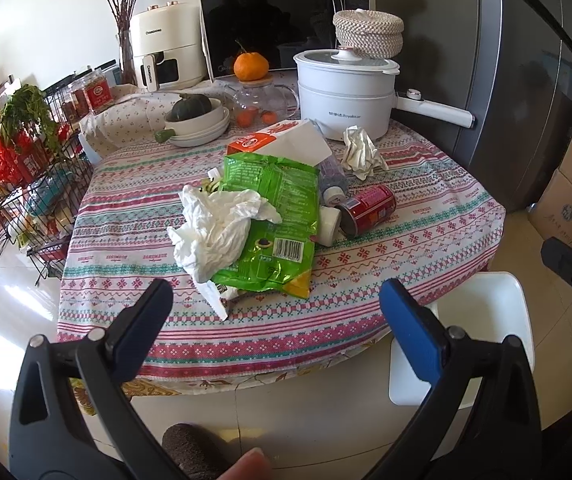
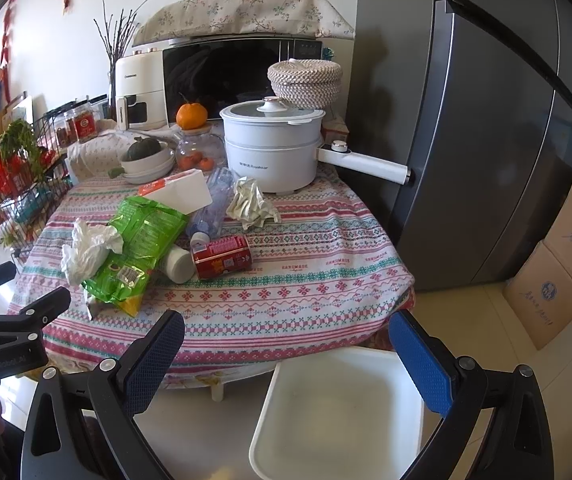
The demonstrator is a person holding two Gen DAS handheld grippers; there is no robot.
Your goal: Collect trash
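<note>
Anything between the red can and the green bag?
Yes: a white bottle lies between the can and the bag, its end tucked under the bag's edge. Clearest in the right wrist view.

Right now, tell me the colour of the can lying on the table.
Red can, clearest in the right wrist view.

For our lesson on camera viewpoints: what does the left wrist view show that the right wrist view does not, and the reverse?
Only the left wrist view shows a fingertip at the bottom edge. Only the right wrist view shows the whole inside of the white bin, nothing in it. Both share the green snack bag, red can, white pot and two open claws.
</note>
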